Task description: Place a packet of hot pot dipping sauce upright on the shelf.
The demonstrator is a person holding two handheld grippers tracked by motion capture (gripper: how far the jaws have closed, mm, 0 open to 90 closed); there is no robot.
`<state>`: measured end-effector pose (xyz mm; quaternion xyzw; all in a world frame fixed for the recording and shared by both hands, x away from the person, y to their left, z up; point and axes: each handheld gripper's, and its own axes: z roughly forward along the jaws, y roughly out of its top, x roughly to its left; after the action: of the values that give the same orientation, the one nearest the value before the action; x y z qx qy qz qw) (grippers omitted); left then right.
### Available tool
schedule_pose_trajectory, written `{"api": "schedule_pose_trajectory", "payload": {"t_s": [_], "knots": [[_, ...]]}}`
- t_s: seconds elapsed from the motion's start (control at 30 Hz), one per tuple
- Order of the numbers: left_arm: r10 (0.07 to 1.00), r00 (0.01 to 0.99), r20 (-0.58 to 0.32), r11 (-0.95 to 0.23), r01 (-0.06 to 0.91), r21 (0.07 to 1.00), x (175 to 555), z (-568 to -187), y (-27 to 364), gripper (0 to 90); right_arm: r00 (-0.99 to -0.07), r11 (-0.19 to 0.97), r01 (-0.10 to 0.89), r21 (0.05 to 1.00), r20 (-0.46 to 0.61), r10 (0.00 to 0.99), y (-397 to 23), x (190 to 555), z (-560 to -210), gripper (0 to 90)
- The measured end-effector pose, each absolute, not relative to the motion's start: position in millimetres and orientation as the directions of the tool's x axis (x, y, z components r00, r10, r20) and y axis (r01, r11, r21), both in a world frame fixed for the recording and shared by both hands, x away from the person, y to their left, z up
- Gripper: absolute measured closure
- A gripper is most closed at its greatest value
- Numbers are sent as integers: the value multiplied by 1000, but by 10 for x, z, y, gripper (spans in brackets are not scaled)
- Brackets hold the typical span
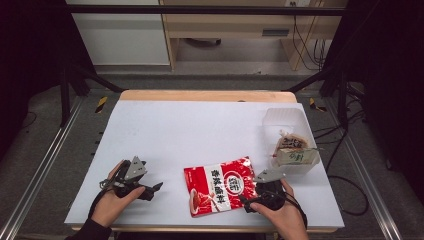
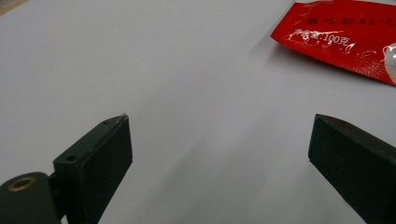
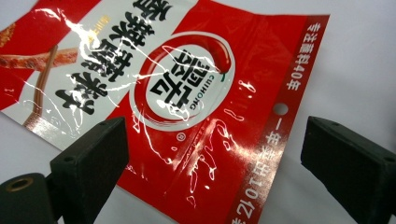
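Your right tool [image 1: 248,201] sits at the lower right of the high view, jaws spread wide and holding nothing, hovering at the right edge of the red packet [image 1: 220,186]. In the right gripper view the red packet [image 3: 187,102] lies between and just beyond the jaws. The packet lies flat on the white surface [image 1: 200,130], lower centre, long axis running up and down the frame with a slight tilt. Your right hand is plainly nearer. Your left tool [image 1: 152,189], also wide open and empty, rests at lower left, pointed right toward the packet, apart from it.
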<state>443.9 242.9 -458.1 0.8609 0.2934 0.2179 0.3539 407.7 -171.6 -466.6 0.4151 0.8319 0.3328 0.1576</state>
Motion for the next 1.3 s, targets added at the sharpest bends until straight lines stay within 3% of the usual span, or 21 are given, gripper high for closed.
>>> {"api": "schedule_pose_trajectory", "payload": {"t_s": [0.27,0.63,0.8,0.97,1.07,1.3], "knots": [[654,737,169,-582,347,736,4438,-4582,2411,61,-587,400,630,666,70,807,-1734,4133,-4755,104],[656,736,168,-578,346,739,4441,-4578,2416,61,-595,392,616,683,76,800,-1719,4122,-4714,130],[653,739,168,-581,346,736,4440,-4582,2411,61,-633,357,577,734,127,763,-1658,4072,-4615,197],[650,741,168,-584,346,735,4441,-4584,2408,61,-636,396,580,712,92,766,-1610,4068,-4628,226],[651,741,165,-581,347,737,4447,-4586,2414,61,-619,411,619,669,94,780,-1618,4080,-4685,325],[651,741,165,-583,348,735,4451,-4590,2410,63,-632,427,592,683,65,773,-1609,4078,-4665,481]]}}
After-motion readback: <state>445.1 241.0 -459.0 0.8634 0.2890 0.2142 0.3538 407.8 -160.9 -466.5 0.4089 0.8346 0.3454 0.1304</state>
